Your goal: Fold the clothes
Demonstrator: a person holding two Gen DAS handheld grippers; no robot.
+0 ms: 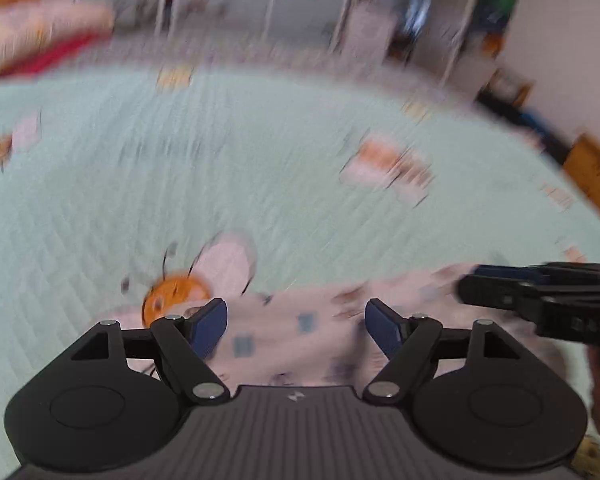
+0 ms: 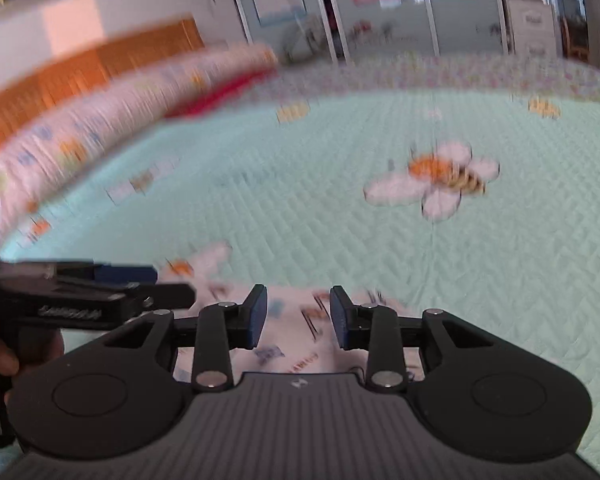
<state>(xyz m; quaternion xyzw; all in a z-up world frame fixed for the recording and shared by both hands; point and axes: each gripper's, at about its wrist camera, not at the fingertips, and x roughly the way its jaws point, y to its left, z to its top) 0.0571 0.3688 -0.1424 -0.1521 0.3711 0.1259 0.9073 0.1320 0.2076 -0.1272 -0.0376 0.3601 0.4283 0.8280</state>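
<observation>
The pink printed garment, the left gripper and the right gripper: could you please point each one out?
Pink printed garment (image 1: 300, 332): left wrist view, cloth between the fingers.
Left gripper (image 1: 296, 312): left wrist view, midway between fingertips.
Right gripper (image 2: 299, 300): right wrist view, midway between fingertips.

both wrist views low, facing bedspread (image 1: 260, 160), side-by-side

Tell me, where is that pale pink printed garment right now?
The pale pink printed garment lies on the mint green quilted bedspread, just beneath both open tongs, low in both wrist views.
</observation>
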